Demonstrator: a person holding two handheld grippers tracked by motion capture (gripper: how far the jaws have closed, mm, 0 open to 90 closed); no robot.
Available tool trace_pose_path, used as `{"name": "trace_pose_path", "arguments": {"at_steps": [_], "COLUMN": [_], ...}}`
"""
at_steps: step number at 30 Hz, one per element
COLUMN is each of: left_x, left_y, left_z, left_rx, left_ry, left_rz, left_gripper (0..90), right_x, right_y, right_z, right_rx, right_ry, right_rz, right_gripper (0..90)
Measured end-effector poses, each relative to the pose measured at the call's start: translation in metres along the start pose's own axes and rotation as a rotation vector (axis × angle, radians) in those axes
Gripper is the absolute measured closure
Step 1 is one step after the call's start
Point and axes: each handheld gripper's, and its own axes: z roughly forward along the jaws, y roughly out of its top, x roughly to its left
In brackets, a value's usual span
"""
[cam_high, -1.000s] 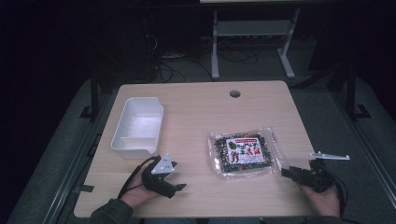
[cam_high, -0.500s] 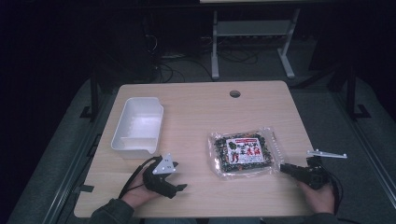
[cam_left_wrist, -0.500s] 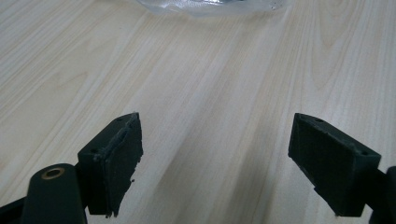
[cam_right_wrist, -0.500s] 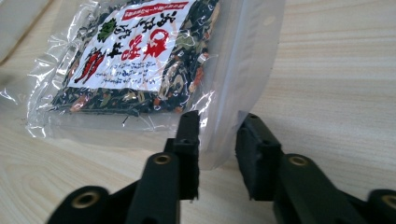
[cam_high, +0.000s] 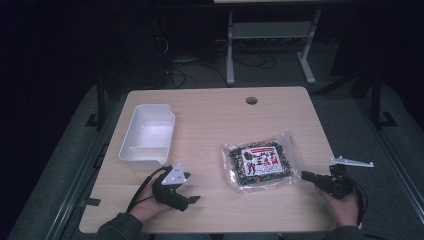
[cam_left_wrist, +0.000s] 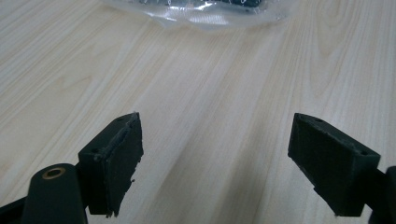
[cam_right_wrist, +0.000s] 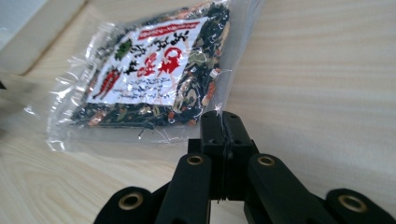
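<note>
A clear bag of dark dried food (cam_high: 260, 162) with a white and red label lies flat on the wooden table, right of centre. My right gripper (cam_high: 305, 175) is just right of it, low over the table and pointing at it. In the right gripper view the jaws (cam_right_wrist: 224, 120) are pressed together, and their tips overlap the bag's (cam_right_wrist: 154, 70) clear near margin. I see no film between them. My left gripper (cam_high: 192, 188) rests near the front left edge with its jaws wide apart (cam_left_wrist: 229, 163) over bare wood. The bag's edge (cam_left_wrist: 205, 11) shows far ahead of it.
A white rectangular bin (cam_high: 148, 132) stands empty at the table's left, behind the left gripper; its wall (cam_right_wrist: 28, 32) also shows beyond the bag. A cable hole (cam_high: 251, 100) sits near the table's (cam_high: 220, 125) far edge. Dark floor and a metal stand (cam_high: 270, 40) lie beyond.
My right gripper has slid left along the table until its shut tips reach the bag's right edge. The left gripper and the bag have stayed put.
</note>
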Motion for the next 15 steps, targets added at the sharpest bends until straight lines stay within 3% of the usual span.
{"name": "trace_pose_path", "arguments": {"at_steps": [3,7,9,10,15], "left_x": [0.0,0.0,0.001,0.002,0.003], "left_y": [0.0,0.0,0.0,0.001,0.004], "left_z": [0.001,0.0,-0.001,-0.002,-0.005], "left_rx": [-0.001,-0.006,-0.01,-0.021,-0.055], "left_ry": [0.0,-0.001,-0.002,0.0,-0.009], "left_rz": [-0.003,-0.007,-0.01,-0.016,-0.039], "left_gripper": [17.2,17.2,17.2,17.2,17.2], "right_x": [0.003,0.014,0.017,0.023,0.039], "right_y": [0.004,0.014,0.016,0.021,0.032], "right_z": [-0.003,-0.003,-0.003,-0.003,-0.007], "right_rx": [-0.018,-0.005,0.0,0.009,0.025], "right_ry": [0.017,0.055,0.067,0.093,0.151], "right_rz": [-0.022,-0.093,-0.105,-0.144,-0.233], "right_gripper": [89.1,89.2,89.1,89.1,89.1]}}
